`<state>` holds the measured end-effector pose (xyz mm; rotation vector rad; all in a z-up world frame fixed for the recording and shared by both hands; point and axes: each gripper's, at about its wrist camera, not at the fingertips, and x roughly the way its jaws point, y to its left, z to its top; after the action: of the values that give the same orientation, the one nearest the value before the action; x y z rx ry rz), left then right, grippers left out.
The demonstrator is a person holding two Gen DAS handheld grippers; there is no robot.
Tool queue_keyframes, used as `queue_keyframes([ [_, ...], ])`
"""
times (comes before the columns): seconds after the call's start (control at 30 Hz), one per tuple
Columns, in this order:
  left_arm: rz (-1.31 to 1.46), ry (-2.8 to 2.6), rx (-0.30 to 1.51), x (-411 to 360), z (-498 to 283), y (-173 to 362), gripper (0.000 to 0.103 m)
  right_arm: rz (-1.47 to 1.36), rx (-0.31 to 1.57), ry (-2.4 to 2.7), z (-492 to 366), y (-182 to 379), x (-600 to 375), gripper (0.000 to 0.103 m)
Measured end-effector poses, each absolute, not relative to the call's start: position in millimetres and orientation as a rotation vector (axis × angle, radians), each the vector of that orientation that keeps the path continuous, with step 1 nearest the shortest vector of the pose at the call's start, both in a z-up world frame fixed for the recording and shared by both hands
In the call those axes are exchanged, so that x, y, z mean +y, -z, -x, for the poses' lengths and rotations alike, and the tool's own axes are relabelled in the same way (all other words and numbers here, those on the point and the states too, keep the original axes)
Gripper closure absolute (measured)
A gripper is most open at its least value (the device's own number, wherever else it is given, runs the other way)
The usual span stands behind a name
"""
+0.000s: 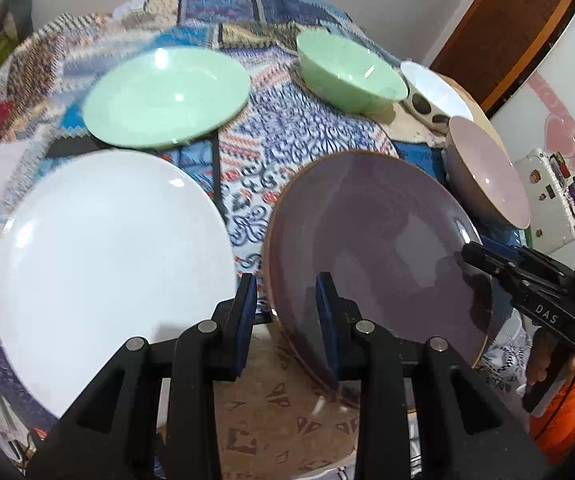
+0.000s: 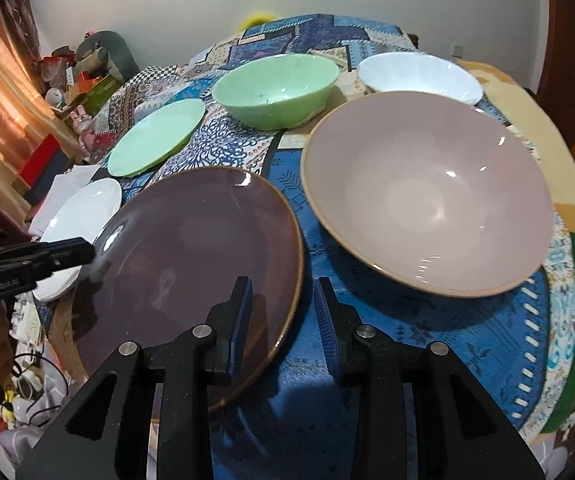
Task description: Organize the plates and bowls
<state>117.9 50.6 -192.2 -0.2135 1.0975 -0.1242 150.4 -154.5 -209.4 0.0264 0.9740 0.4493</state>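
A dark purple plate (image 1: 375, 248) (image 2: 191, 248) lies on the patterned tablecloth (image 1: 299, 148), between both grippers. My left gripper (image 1: 286, 304) is open and hovers at the plate's left rim, which shows in the gap between its blue pads without touching them. My right gripper (image 2: 283, 304) is open in the same way at the plate's right rim. Each gripper also shows in the other's view, the left gripper (image 2: 87, 250) and the right gripper (image 1: 467, 252). A white plate (image 1: 103, 264) lies left of the purple one and a green plate (image 1: 167, 96) behind it. A pink bowl (image 2: 427, 192) sits to the right.
A green bowl (image 2: 275, 88) and a white bowl (image 2: 419, 76) stand at the back of the table. Boxes and toys (image 2: 83, 80) crowd the room to the left. A white sticker-covered case (image 1: 547, 200) sits beyond the table's right edge.
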Motion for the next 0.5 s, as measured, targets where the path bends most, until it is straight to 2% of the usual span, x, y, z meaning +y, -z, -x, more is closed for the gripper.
queue_keyframes([
  [0.4,0.259,0.05,0.954,91,-83,144,0.07,-0.006,0.887,-0.506,-137,170,-133,0.073],
  [0.5,0.26,0.008,0.923,108,-72,135,0.068,-0.003,0.864,-0.531,-138,162,-121,0.06],
])
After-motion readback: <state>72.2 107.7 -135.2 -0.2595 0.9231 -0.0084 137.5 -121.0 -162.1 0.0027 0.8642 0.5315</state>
